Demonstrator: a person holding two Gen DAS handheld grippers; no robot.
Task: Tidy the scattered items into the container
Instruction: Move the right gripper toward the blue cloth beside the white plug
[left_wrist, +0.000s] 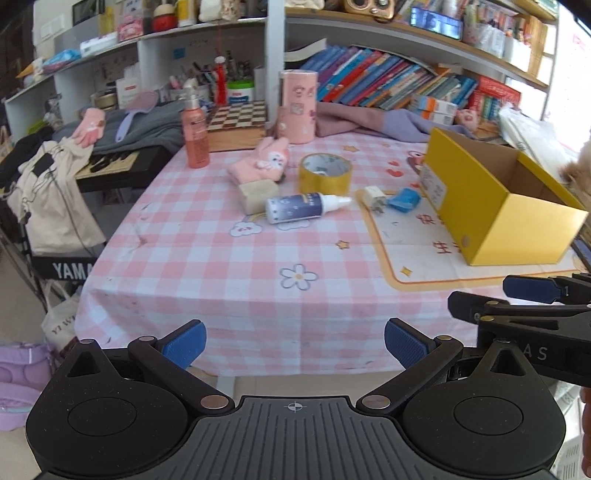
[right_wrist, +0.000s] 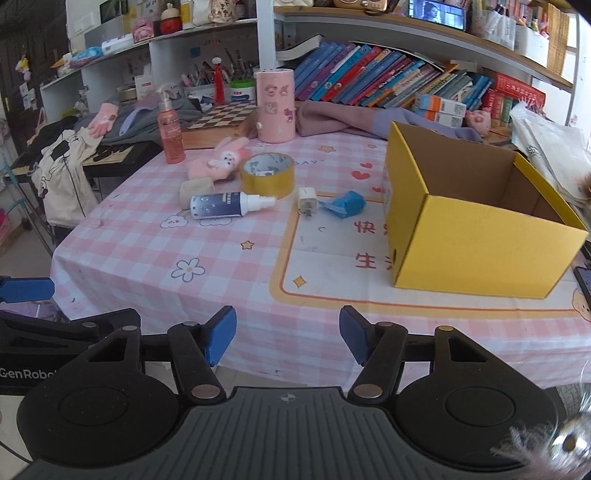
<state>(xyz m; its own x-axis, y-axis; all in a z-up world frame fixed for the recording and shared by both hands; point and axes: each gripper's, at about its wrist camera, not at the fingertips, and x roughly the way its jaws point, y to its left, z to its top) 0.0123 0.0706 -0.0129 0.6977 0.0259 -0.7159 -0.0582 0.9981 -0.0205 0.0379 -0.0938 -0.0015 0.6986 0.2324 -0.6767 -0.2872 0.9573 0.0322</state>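
Right wrist view puts the open yellow cardboard box at the right of the frame, sitting on a cream printed mat with its mouth facing up, which makes sense since stuff only has to be dropped in from above. As far as I can see inside, it looks empty, so the tidying hasn't really started.

The loose items are all bunched left of the box, mid-frame: a crumpled blue wrapper and a small white plug adapter closest to it, then a white and navy spray bottle lying on its side, a roll of yellow packing tape, a beige block and a pink plush bunny furthest out.

Right gripper is at the bottom of the frame over the near edge of the pink checked tablecloth, jaws partly apart, nothing between them. Left gripper is spread wider, also empty, low in its own frame. My guess is both are lining up for a first pick, probably the wrapper or plug.
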